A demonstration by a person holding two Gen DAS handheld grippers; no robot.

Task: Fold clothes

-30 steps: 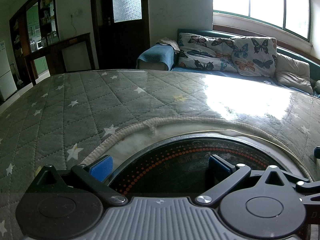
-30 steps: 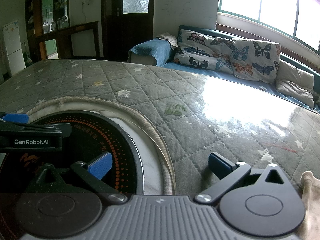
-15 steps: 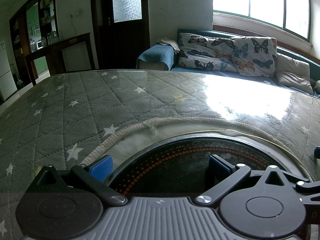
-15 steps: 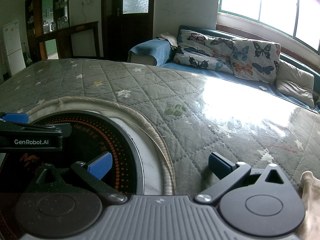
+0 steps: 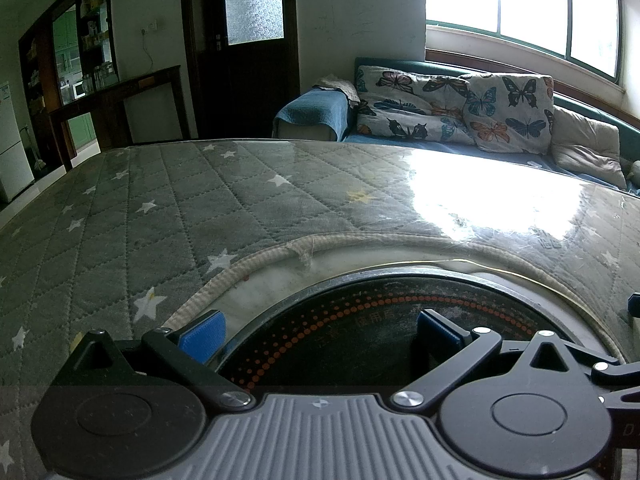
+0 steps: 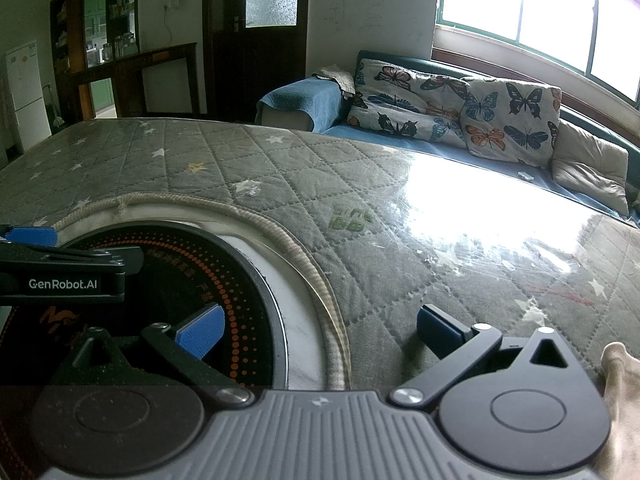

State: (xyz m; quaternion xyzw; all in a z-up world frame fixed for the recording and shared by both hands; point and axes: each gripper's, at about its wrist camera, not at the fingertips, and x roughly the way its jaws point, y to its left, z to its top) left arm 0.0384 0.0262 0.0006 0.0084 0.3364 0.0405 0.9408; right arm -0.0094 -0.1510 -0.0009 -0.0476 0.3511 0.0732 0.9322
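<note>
Your left gripper is spread wide with nothing between the blue pads, sitting low over the round black cooktop with orange dots that's set into the table. Your right gripper is just as wide open and holding nothing too, straddling the cooktop's rim and the grey star-quilted table cover. The only bit of clothing you can see is a beige piece of cloth poking in at the right wrist view's lower right edge, just beside your right gripper's body. Butterfly cushions sit on the sofa behind.
</note>
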